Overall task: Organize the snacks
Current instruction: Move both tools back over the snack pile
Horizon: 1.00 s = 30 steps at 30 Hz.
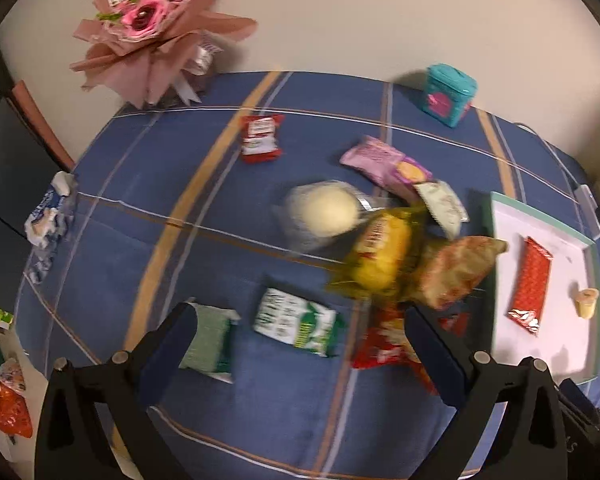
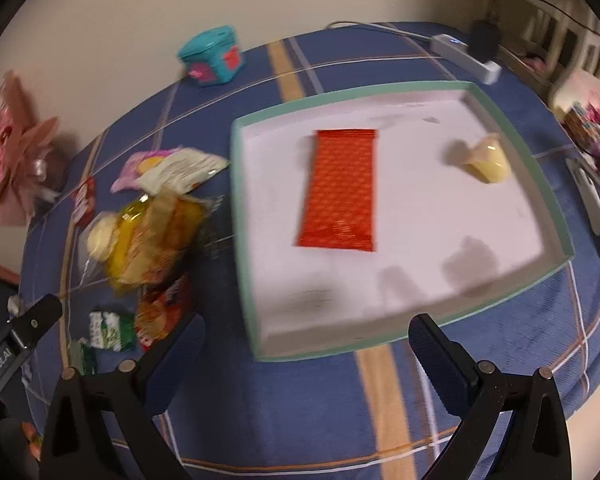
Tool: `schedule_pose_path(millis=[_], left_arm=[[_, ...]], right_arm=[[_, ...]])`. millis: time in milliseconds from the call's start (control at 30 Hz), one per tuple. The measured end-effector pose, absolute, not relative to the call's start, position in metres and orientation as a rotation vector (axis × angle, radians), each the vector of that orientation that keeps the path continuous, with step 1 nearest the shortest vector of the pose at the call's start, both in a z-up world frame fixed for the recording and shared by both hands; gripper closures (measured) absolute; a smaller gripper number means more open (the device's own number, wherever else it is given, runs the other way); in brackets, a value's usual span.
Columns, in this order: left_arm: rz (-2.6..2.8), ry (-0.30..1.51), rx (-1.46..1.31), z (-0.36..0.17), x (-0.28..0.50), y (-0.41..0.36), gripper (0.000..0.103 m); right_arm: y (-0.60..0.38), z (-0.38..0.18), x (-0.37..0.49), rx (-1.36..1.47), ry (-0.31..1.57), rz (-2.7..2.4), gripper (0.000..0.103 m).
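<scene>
A white tray with a teal rim lies on the blue checked cloth. Inside it are a red wrapped bar and a small pale yellow snack. Left of the tray is a heap of snack packets: a yellow bag, a brownish bag, a round white bun in clear wrap, a purple packet. My left gripper hangs open above a green-white packet. My right gripper is open over the tray's near rim, holding nothing.
A small red packet and a pale green packet lie apart on the cloth. A teal tin stands at the back by the wall, a pink bouquet at back left. A white power strip lies behind the tray.
</scene>
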<state>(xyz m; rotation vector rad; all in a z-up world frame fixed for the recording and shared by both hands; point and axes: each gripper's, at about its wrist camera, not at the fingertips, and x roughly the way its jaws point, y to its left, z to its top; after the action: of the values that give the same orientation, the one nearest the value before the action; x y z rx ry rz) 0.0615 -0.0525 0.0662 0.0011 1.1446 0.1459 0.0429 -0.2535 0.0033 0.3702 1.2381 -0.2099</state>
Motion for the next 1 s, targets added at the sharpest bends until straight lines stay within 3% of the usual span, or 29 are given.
schedule_pose_path(millis=[667, 867, 1000], left_arm=[[0.291, 1.149, -0.086, 0.027, 0.057, 0.04, 0.0], [0.277, 1.246, -0.126, -0.001, 0.061, 0.055, 0.0], [0.275, 1.267, -0.14, -0.012, 0.062, 0.059, 0.0]], right_arm=[[-0.158, -0.026, 0.083, 0.308, 1.312, 0.003, 0.0], [-0.147, -0.048, 0.093, 0.315, 1.357, 0.025, 0.0], [-0.144, -0.059, 0.097, 0.327, 1.374, 0.026, 0.01]])
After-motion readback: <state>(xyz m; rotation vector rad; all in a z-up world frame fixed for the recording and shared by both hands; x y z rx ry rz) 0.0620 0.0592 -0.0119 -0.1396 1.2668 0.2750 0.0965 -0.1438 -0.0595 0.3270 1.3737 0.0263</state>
